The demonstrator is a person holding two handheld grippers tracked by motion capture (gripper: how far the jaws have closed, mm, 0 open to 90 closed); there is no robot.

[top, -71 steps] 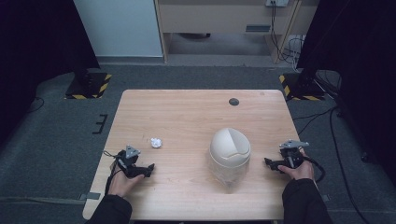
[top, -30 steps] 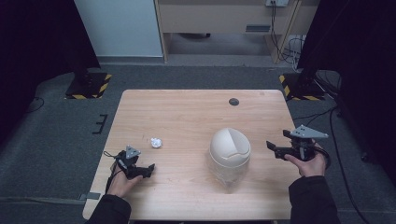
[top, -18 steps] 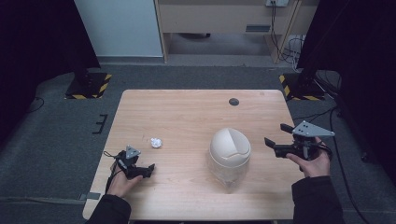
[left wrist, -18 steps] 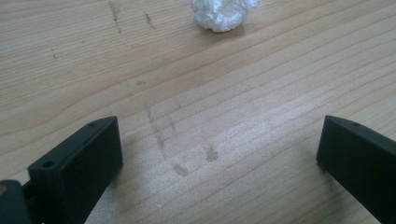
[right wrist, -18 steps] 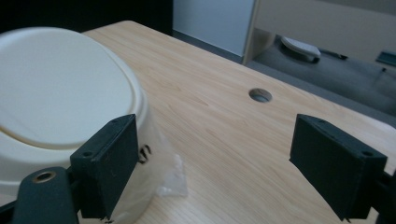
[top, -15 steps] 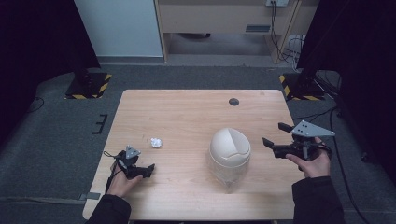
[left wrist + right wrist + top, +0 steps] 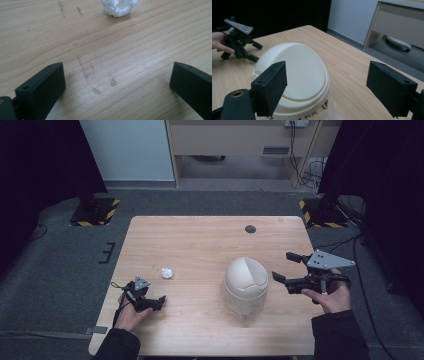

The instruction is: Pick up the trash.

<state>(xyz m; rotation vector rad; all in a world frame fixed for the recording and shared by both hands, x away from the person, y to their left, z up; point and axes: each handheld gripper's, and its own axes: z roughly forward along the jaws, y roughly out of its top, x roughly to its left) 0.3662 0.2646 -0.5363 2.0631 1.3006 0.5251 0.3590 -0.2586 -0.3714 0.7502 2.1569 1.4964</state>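
Note:
A clear bin with a cream domed swing lid [image 7: 245, 285] stands right of the table's middle. A small crumpled white paper ball [image 7: 167, 273] lies to its left. My left gripper [image 7: 161, 301] rests on the wooden table, open, with the paper ball [image 7: 119, 6] a short way ahead of its jaws [image 7: 117, 80]. My right gripper [image 7: 281, 266] hangs in the air just right of the bin, pointing at it. Its jaws [image 7: 327, 77] have just been closing a little but stand open, apart from the lid [image 7: 299, 67], with nothing held.
A small black round disc [image 7: 250, 229] sits near the table's [image 7: 200, 240] far edge. The left gripper [image 7: 239, 42] and its hand appear beyond the bin in the right gripper view. Dark floor, cables and a cabinet lie past the table.
The right hand has lifted its gripper off the table and brought it closer to the bin's right side. The left gripper, paper ball and bin have stayed put.

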